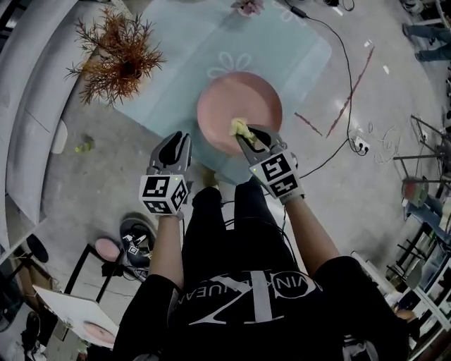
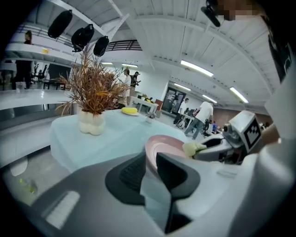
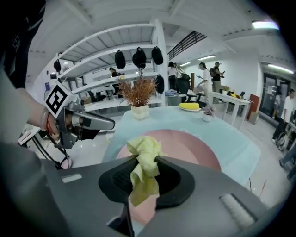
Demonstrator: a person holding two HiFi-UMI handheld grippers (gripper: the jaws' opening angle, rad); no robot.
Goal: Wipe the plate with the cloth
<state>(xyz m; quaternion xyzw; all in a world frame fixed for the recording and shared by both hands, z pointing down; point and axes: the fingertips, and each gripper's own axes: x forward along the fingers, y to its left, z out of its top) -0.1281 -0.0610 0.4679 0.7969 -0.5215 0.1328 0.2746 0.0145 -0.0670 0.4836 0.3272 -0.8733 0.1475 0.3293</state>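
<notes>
A pink plate (image 1: 239, 102) lies on the pale blue tablecloth (image 1: 211, 42), close to the table's near edge. My right gripper (image 1: 248, 134) hovers over the plate's near rim, shut on a crumpled yellow cloth (image 1: 240, 127). In the right gripper view the cloth (image 3: 144, 152) bulges up out of the right gripper (image 3: 143, 169), with the plate (image 3: 185, 143) just beyond. My left gripper (image 1: 180, 135) hangs left of the plate by the table's edge. In its own view the left gripper (image 2: 150, 162) holds nothing, its jaws a narrow gap apart, and the plate (image 2: 162, 143) shows behind.
A dried plant in a white vase (image 1: 120, 53) stands at the table's left corner. A small pot (image 1: 246, 5) sits at the far edge. A black cable (image 1: 345, 77) and a power strip (image 1: 361, 144) lie on the floor to the right. A stool (image 1: 109, 248) stands lower left.
</notes>
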